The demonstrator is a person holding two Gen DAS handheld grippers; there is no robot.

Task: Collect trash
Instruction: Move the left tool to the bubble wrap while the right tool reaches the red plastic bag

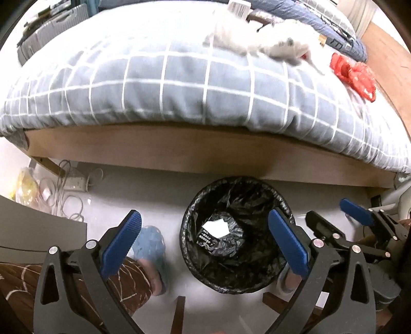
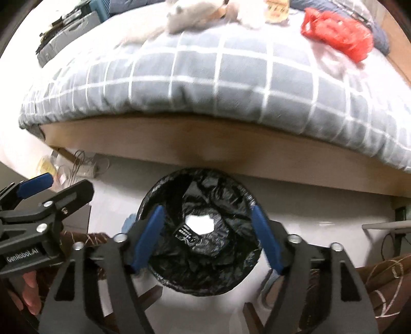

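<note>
A round bin with a black liner [image 1: 235,277] [image 2: 164,272] stands on the white floor by the bed. White paper [image 1: 215,226] [image 2: 199,224] lies at its bottom. My left gripper [image 1: 205,244] is open and empty above the bin. My right gripper [image 2: 208,236] is open and empty above it too; it also shows in the left wrist view [image 1: 326,221]. On the bed lie a red plastic bag [image 1: 353,74] [image 2: 336,33] and crumpled white and grey trash [image 1: 259,38] [image 2: 195,12].
The bed has a grey checked cover [image 1: 167,84] and a wooden frame [image 1: 179,151]. Cables and a power strip [image 1: 72,185] lie on the floor at left. The person's blue slippers [image 1: 150,246] and brown trousers [image 1: 128,280] flank the bin.
</note>
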